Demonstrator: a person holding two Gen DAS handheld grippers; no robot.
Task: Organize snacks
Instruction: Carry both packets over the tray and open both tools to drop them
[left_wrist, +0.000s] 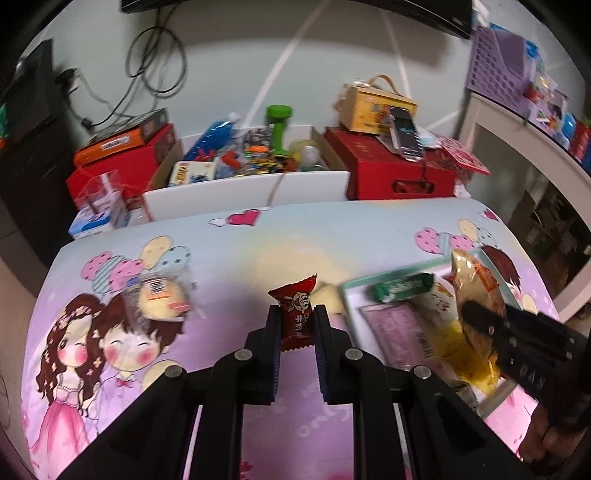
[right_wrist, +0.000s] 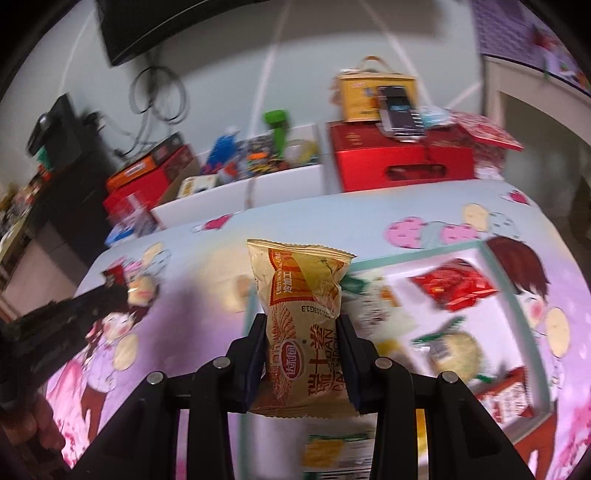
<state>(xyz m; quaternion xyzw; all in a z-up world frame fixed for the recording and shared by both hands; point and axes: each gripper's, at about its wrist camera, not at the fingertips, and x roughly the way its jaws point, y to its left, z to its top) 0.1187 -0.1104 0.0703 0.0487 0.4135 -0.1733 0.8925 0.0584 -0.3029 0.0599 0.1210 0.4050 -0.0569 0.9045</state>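
Observation:
My left gripper (left_wrist: 295, 312) is shut on a small red candy (left_wrist: 295, 314), held upright above the cartoon-print bedspread (left_wrist: 332, 236). My right gripper (right_wrist: 301, 321) is shut on a golden-beige snack packet (right_wrist: 303, 314), also upright, over the left edge of a white tray with a teal rim (right_wrist: 417, 254). In the tray lie a red packet (right_wrist: 454, 288), a round pastry in green-white wrap (right_wrist: 454, 347) and a red-white packet (right_wrist: 506, 398). The left wrist view shows the tray rim (left_wrist: 369, 282), a green packet (left_wrist: 402, 288) and a pink packet (left_wrist: 391, 328). A clear-wrapped round pastry (left_wrist: 162, 295) lies on the bedspread at left.
Behind the bed stands a white box (left_wrist: 243, 188) full of assorted items, flanked by red boxes (left_wrist: 402, 166) (left_wrist: 122, 162). A yellow carton (left_wrist: 373, 107) sits on the right red box. A white shelf (left_wrist: 517, 122) with a purple basket (left_wrist: 495, 70) is at far right.

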